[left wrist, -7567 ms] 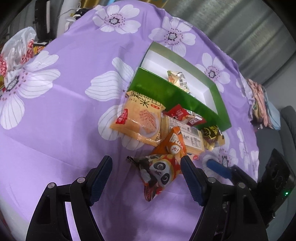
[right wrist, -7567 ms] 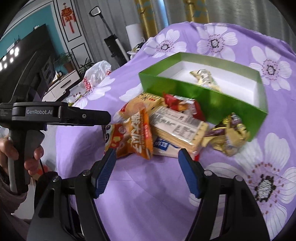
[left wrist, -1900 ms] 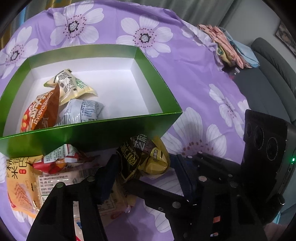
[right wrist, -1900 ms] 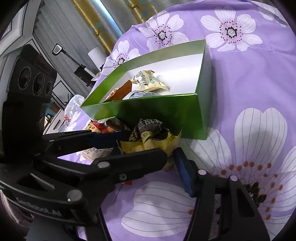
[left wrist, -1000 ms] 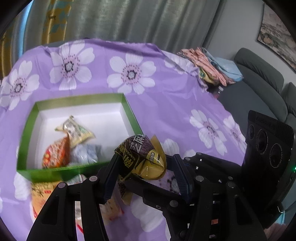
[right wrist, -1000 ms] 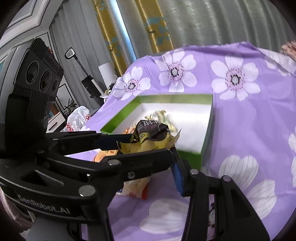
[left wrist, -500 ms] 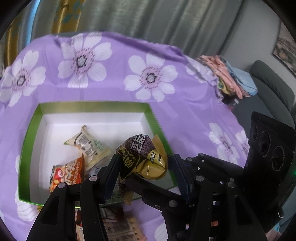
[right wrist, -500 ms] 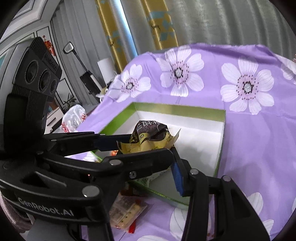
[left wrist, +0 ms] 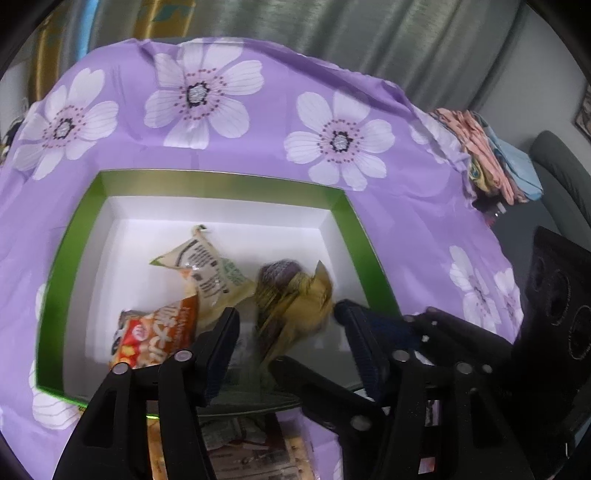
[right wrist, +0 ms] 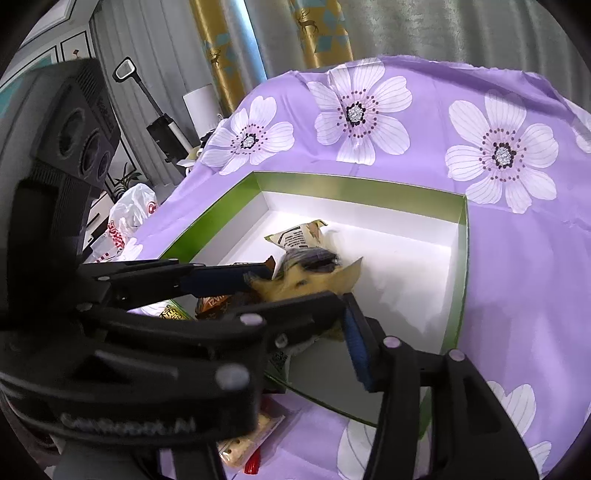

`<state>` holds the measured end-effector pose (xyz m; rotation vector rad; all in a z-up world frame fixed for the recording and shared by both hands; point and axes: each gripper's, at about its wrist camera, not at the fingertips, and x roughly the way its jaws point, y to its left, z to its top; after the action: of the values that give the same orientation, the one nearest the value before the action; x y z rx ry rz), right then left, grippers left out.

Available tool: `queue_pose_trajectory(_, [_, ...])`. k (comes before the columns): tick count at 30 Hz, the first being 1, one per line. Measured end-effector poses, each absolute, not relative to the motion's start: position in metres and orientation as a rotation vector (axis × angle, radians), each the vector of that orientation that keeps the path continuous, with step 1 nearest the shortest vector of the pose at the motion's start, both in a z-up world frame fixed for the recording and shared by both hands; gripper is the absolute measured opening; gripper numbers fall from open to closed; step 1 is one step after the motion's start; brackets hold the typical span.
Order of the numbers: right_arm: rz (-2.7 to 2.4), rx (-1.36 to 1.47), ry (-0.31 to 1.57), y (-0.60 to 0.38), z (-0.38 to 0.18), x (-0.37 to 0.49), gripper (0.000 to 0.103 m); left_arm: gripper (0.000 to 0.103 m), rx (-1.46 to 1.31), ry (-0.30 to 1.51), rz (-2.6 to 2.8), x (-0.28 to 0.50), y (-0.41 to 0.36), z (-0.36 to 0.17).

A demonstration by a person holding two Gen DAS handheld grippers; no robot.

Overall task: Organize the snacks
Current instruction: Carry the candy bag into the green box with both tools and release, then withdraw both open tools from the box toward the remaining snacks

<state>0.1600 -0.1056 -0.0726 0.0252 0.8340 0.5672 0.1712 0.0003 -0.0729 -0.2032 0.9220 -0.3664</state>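
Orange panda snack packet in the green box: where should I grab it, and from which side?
Judging by its pose, take the orange panda snack packet by its upper edge, which leans raised against the beige triangular packet. Come down from above through the open top of the green box, jaws across the thin film. The near wall blocks a level approach.

Purple cloth [left wrist: 388, 229] w/ white flowers, dark-dotted centres. Green box [left wrist: 343, 206], white inside. Yellow-brown snack packet [left wrist: 291, 295] (blurred), dark purple top. Pale packet [left wrist: 207, 266] w/ black print, green corner. Orange-red packet [left wrist: 155, 336], white lettering. Black gripper frames, blue pads [right wrist: 356, 347]. Gold curtain [right wrist: 317, 33] w/ teal blocks.
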Motion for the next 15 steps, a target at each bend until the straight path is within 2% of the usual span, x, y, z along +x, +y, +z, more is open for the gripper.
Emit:
queue_pose_trajectory(2, [0.545,0.015,0.827,-0.107,-0.070,0.157,0.061,0.080,-0.203,0.906,-0.347,0.168,0.005,-0.068])
queue_pose_trajectory(6, [0.487,-0.006,0.808,-0.114,-0.061,0.146,0.067,0.081,-0.201,0.873,-0.325,0.156,0.016,-0.055])
queue_pose_trajectory(8, [0.441,-0.027,0.793,-0.116,-0.055,0.138,0.070,0.086,-0.177,0.858,-0.302,0.147,0.019,-0.048])
queue_pose_trajectory(10, [0.378,-0.073,0.766,-0.117,-0.046,0.125,0.078,0.087,-0.156,0.843,-0.282,0.138,0.021,-0.042])
queue_pose_trajectory(13, [0.327,-0.104,0.735,-0.119,-0.035,0.108,0.079,0.088,-0.144,0.827,-0.283,0.125,0.022,-0.035])
queue_pose_trajectory(15, [0.310,-0.109,0.727,-0.122,-0.029,0.096,0.080,0.096,-0.134,0.819,-0.276,0.114,0.022,-0.031])
